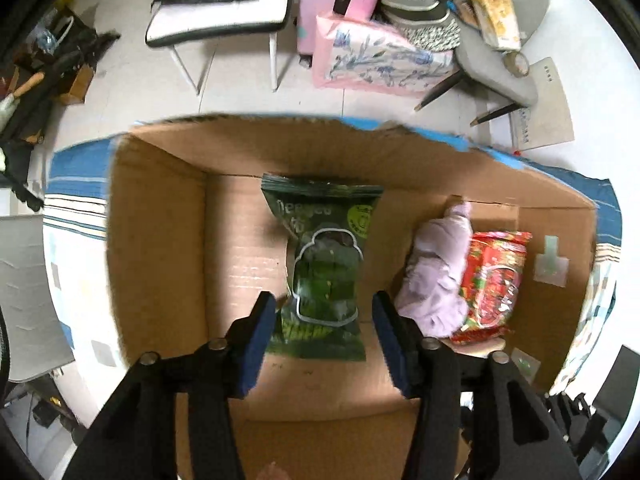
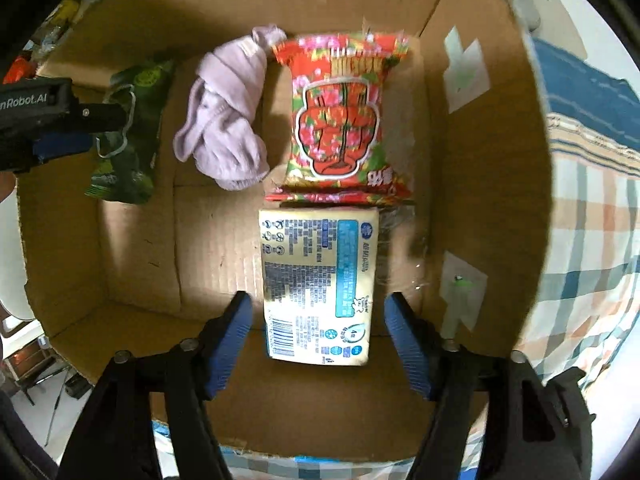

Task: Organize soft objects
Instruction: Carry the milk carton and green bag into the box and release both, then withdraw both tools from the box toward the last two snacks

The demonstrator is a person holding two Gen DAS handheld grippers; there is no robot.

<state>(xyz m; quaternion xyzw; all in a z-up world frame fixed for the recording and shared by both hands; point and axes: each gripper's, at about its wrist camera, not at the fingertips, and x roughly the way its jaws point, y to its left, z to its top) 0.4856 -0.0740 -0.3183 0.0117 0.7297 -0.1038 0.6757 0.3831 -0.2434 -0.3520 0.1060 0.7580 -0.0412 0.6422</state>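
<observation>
1. The cardboard box (image 2: 472, 184) holds a green snack bag (image 1: 324, 264), a lilac cloth (image 2: 228, 120), a red snack bag (image 2: 344, 120) and a cream tissue pack (image 2: 320, 284) – all lying flat on its floor.
2. The left gripper (image 1: 324, 320) stands parted over the green snack bag, pads off it.
3. The right gripper (image 2: 318, 320) straddles the cream tissue pack, jaws wide and gripping nothing.
4. The left gripper's body reads "nRobot.AI" – the pack's print is too small to read.
</observation>
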